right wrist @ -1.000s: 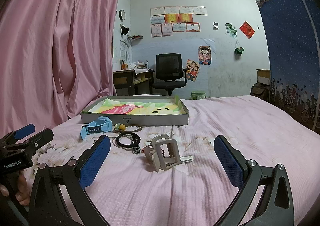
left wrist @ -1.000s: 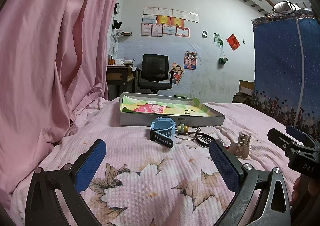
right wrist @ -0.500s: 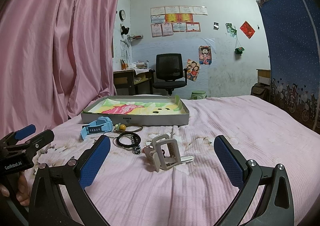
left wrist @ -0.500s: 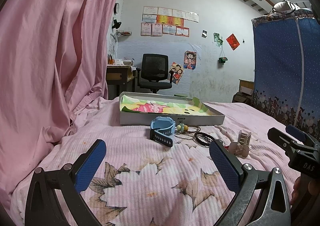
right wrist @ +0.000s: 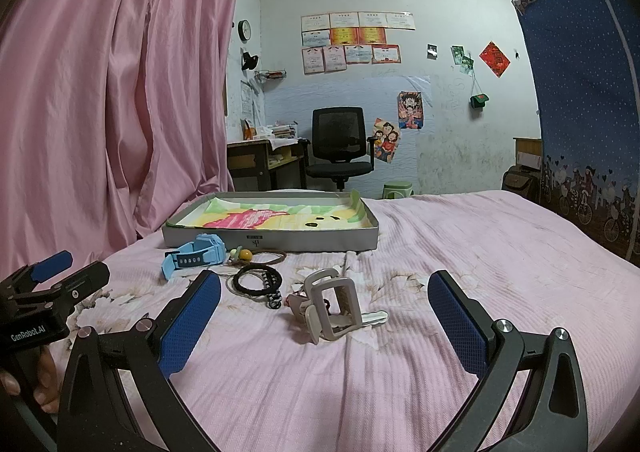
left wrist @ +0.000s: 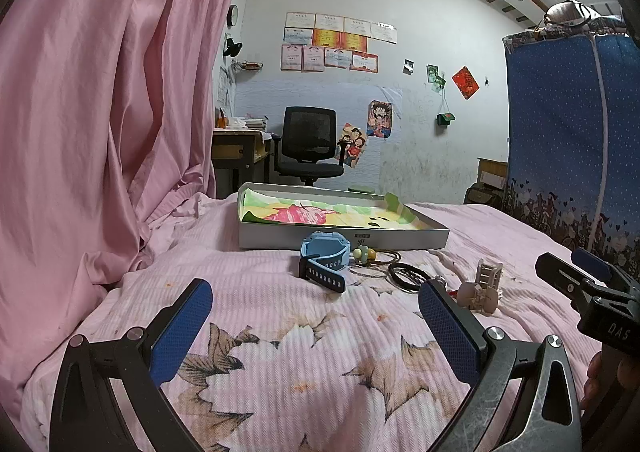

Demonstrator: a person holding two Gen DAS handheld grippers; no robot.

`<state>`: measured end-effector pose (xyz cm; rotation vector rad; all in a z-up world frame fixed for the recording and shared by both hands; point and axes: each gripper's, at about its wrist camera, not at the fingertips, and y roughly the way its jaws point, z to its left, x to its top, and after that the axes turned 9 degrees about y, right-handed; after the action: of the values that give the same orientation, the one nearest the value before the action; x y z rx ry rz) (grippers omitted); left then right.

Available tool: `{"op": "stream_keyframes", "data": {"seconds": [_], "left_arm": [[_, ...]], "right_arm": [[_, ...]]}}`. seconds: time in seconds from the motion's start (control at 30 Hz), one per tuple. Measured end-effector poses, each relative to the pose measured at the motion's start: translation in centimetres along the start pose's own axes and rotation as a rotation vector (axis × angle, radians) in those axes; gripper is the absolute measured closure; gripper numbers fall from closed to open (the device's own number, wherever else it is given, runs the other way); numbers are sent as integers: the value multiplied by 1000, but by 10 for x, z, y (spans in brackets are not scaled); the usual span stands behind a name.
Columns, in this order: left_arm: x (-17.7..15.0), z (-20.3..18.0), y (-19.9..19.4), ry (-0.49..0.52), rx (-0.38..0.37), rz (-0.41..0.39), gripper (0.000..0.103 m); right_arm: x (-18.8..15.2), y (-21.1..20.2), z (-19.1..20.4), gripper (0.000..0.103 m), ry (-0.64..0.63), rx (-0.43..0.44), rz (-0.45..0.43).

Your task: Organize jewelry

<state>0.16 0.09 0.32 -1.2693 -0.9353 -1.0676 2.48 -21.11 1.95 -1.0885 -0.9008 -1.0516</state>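
A bedroom with a pink-covered bed and a study corner

A pink bedspread (right wrist: 460, 252) with a faded flower print covers the bed, and a pink curtain (left wrist: 100, 100) hangs along its left side. Beyond the foot of the bed a black office chair (right wrist: 340, 148) stands next to a wooden desk (right wrist: 260, 160) stacked with books and papers. Certificates (right wrist: 352, 40) are pinned in rows on the white wall, with a round clock (right wrist: 244, 29) to their left, cartoon posters (right wrist: 410, 110) below and a red diamond decoration (right wrist: 495, 59) to the right. A green stool (right wrist: 397, 188) sits near the chair. A blue fabric wardrobe (left wrist: 568, 132) stands on the right.
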Motion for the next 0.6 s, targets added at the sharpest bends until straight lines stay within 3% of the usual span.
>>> {"op": "stream_keyframes", "data": {"seconds": [0.6], "left_arm": [[-1, 0, 0, -5, -2, 9, 0]], "right_arm": [[0, 0, 1, 1, 21, -6, 1]]}}
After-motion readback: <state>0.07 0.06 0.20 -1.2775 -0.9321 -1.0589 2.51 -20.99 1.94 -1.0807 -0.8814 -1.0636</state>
